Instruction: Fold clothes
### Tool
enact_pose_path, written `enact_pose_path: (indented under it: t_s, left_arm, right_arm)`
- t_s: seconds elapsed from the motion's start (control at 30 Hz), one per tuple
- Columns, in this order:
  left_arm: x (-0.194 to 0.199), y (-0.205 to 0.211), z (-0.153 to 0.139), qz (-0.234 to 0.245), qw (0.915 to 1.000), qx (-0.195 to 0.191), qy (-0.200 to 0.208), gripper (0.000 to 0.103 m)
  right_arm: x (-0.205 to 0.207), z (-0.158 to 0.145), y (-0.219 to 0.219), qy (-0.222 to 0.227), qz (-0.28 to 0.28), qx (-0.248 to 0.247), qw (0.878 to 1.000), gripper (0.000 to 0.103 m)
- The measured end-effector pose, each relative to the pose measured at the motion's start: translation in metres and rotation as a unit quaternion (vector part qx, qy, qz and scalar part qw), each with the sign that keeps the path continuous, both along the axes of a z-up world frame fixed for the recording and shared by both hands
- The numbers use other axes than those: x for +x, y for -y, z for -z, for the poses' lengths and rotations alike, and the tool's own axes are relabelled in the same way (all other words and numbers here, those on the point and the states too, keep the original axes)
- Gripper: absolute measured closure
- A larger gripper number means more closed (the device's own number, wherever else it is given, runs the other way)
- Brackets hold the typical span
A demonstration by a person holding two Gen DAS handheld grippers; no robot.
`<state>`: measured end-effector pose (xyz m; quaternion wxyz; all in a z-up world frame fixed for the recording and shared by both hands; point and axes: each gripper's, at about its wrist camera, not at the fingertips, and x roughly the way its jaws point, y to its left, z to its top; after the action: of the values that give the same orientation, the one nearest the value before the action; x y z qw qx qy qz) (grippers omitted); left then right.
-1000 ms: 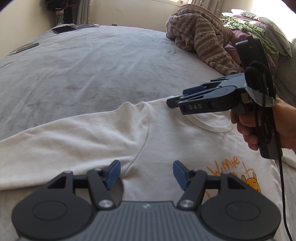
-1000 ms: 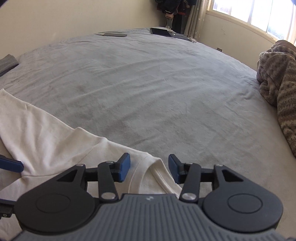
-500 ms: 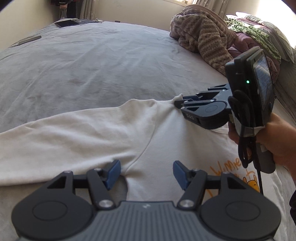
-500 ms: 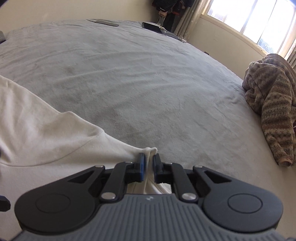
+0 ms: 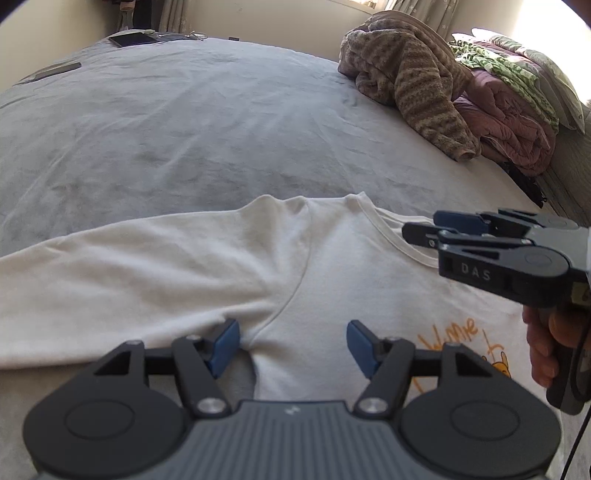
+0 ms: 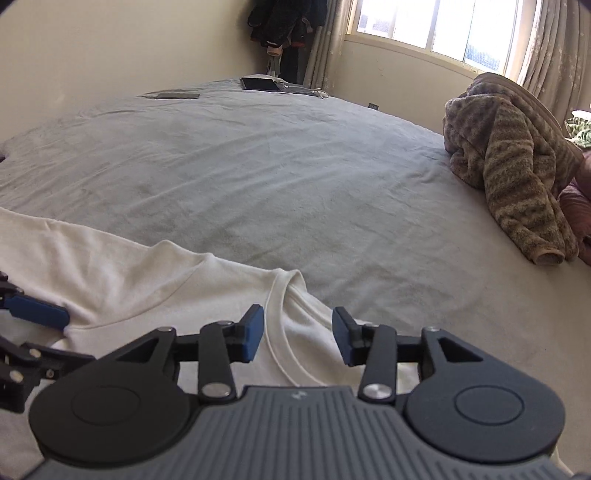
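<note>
white cotton t-shirt [image 5: 221, 266] flat on grey bedspread [image 5: 184, 129]; left gripper [image 5: 293, 341] released over armpit seam, right gripper [image 6: 298, 334] released over collar.

My bedroom at home: wide bed [image 6: 295, 177] under grey cover, curtained window [image 6: 436, 26], folded quilts [image 5: 509, 107] stacked by headboard side, fleece jacket [image 6: 509, 155] dumped on bed, tablet [image 6: 260, 84] charging at far edge.

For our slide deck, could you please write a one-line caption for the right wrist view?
Open right gripper poised over the collar of a white T-shirt spread on a grey bed.
</note>
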<state>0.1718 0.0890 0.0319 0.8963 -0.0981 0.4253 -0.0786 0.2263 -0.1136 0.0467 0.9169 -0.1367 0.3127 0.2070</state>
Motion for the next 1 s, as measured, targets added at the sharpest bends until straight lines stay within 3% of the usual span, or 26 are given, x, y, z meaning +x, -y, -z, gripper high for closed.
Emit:
enact_pose_path:
  t_s: [0.23, 0.4, 0.7, 0.9, 1.0]
  left_arm:
    - [-0.002, 0.008, 0.001, 0.008, 0.9997, 0.024, 0.006, 0.034]
    - [-0.007, 0.014, -0.001, 0.003, 0.9991, 0.041, 0.01, 0.034]
    - [-0.031, 0.053, 0.005, 0.05, 0.9906, 0.12, 0.043, 0.034]
    - [-0.033, 0.055, 0.009, 0.041, 0.9908, 0.123, 0.04, 0.034]
    - [-0.036, 0.058, 0.01, 0.04, 0.9898, 0.13, 0.042, 0.034]
  right_arm:
    - [-0.084, 0.003, 0.036, -0.07, -0.003, 0.061, 0.996, 0.057]
    - [-0.12, 0.017, 0.048, -0.097, -0.006, 0.06, 0.993, 0.057]
    - [-0.138, 0.026, 0.091, -0.091, 0.005, 0.106, 0.99, 0.049]
    - [-0.128, 0.022, 0.089, -0.084, -0.012, 0.066, 0.994, 0.046]
    - [-0.117, 0.022, 0.103, -0.088, 0.005, 0.075, 0.993, 0.046]
